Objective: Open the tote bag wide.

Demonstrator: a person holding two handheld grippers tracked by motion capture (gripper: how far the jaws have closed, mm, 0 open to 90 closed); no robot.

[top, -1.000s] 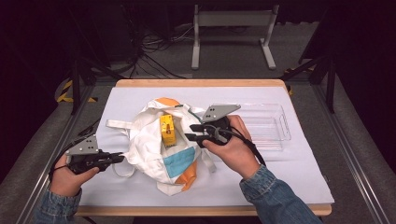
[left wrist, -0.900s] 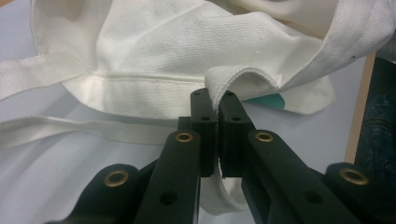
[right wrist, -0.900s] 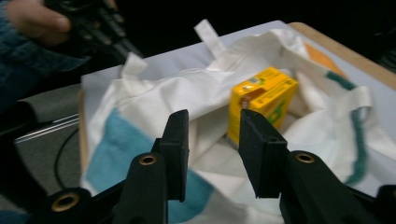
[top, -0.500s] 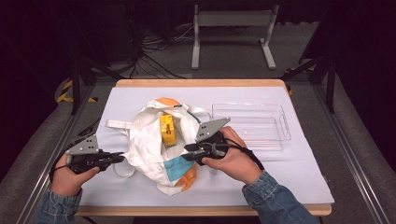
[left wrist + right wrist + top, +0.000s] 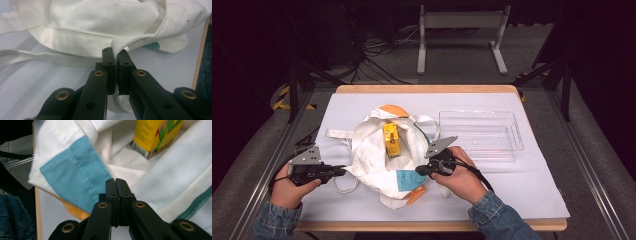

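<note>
— Lying crumpled and open-mouthed on the white-covered surface (image 5: 532, 185) is a white cloth bag (image 5: 372, 155), left of middle, with a teal patch (image 5: 404, 179) and an orange patch (image 5: 416, 195) on its near side. A yellow carton (image 5: 391, 140) rests inside the bag's mouth.

— And the 2 tools?

— Each is at one side of the bag. The left tool (image 5: 343, 171) is clenched on the bag's hem; in the left gripper view the stitched white edge (image 5: 130, 40) runs down between its 2 black pads, which press it flat. A loose strap (image 5: 37, 57) lies across the surface just beyond.

— The right one?

— The right tool (image 5: 418, 171) sits at the bag's near right edge, low by the teal patch. Its jaws have just been closing, and in the right gripper view the pads meet with no gap. White fabric lies right around the tips, with the teal patch (image 5: 75, 170) to their left and the carton (image 5: 155, 137) beyond; I cannot tell whether any cloth is pinched between them.

— Anything else nearby?

— 1 clear plastic tray (image 5: 517, 135) stands to the right of the bag, just apart from it, past the person's right hand (image 5: 462, 175).
</note>
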